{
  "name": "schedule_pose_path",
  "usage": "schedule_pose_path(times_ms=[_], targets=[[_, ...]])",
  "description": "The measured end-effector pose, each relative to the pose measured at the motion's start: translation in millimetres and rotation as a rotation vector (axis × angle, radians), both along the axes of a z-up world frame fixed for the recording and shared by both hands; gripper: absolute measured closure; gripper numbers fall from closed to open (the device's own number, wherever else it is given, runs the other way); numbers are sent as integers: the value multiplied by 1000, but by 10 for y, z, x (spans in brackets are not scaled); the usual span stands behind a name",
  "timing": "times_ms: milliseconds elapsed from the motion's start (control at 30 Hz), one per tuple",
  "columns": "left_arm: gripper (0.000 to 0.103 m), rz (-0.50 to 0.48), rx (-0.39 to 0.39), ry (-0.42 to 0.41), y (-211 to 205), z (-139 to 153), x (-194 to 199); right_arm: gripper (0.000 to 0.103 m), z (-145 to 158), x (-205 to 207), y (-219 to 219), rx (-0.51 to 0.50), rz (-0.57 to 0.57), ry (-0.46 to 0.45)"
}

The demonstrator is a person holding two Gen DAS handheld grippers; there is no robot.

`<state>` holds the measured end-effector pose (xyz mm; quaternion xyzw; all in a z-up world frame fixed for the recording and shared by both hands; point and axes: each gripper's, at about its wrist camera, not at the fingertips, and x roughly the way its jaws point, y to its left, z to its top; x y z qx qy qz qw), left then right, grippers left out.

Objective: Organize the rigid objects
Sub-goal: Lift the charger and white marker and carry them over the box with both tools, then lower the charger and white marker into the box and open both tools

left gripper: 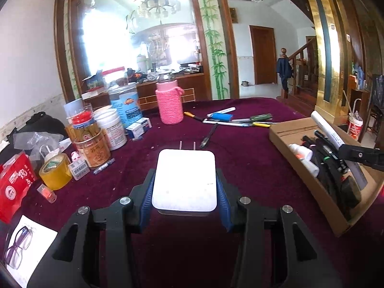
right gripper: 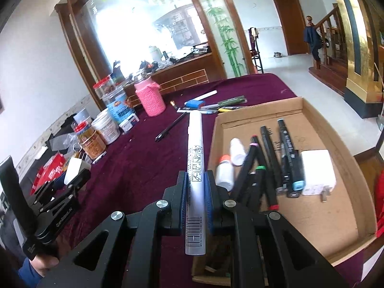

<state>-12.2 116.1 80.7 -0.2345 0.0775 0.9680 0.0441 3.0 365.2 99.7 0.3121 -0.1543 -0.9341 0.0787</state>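
Observation:
My left gripper is shut on a white plug-in charger, its two prongs pointing away, held above the maroon tablecloth. My right gripper is shut on a long white marker pen, held by the left edge of a cardboard box. In that box lie several black markers, two small white bottles and a second white charger. The left wrist view shows the box at the right, with the white marker and the right gripper's finger over it.
Jars, tins, a yellow tape roll and a red packet crowd the table's left side. A pink knitted bottle cover stands at the back. Loose pens and a blue item lie behind the middle; a black pen lies nearer.

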Motion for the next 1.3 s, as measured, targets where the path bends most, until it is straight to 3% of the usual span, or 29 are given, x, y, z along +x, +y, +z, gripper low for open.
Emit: schedule_pose_path(times_ms=[233, 500, 733, 933, 1067, 1300], targets=[[59, -80, 70, -74, 228, 127, 1, 90, 34, 71, 347, -26, -67, 8], [59, -225, 141, -183, 825, 297, -88, 90, 179, -54, 834, -26, -165, 8], [59, -374, 221, -330, 1507, 276, -252, 90, -125, -161, 1260, -103, -224, -55], [59, -383, 242, -449, 1965, 49, -561, 90, -203, -204, 1361, -88, -242, -83], [59, -356, 268, -473, 2054, -46, -666, 90, -180, -164, 1417, -93, -257, -75], [59, -342, 256, -503, 2182, -219, -793, 90, -207, -221, 1381, 4, -305, -111]])
